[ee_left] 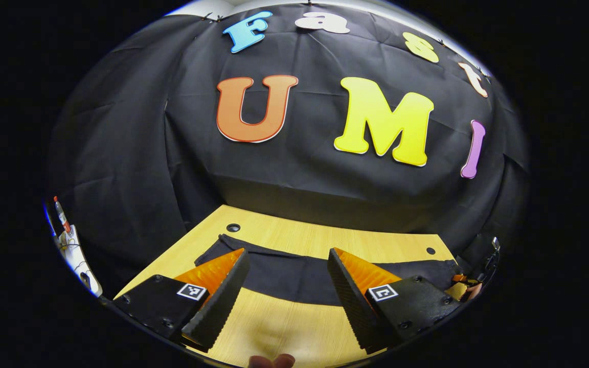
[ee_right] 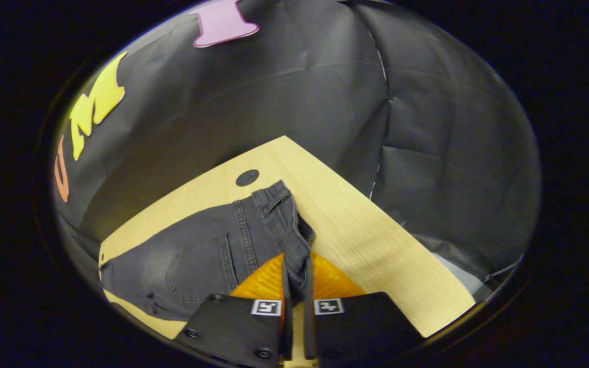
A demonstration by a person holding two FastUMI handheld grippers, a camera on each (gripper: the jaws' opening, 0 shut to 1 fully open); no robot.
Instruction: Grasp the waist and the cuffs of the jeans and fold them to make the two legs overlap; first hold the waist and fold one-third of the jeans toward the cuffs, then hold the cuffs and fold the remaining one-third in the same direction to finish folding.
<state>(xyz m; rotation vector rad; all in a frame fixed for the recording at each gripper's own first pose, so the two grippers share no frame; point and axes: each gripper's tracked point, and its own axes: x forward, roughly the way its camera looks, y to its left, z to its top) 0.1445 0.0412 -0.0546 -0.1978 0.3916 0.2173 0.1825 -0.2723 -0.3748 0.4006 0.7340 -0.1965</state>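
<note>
Pinching the waistband edge of the dark grey denim jeans, the right gripper has its two fingers drawn together with a fold of the cloth clamped between them. From that grip the jeans spread away to the left in the right gripper view, back pocket and seams facing up, lying flat on the pale wooden table near a round dark hole in the tabletop. In the left gripper view, the left gripper hovers above the table with its fingers wide apart and nothing between them. Beyond its fingertips the jeans lie as a dark band across the wood. Two small round holes sit near the table's far edge, against the black cloth wall.
</note>
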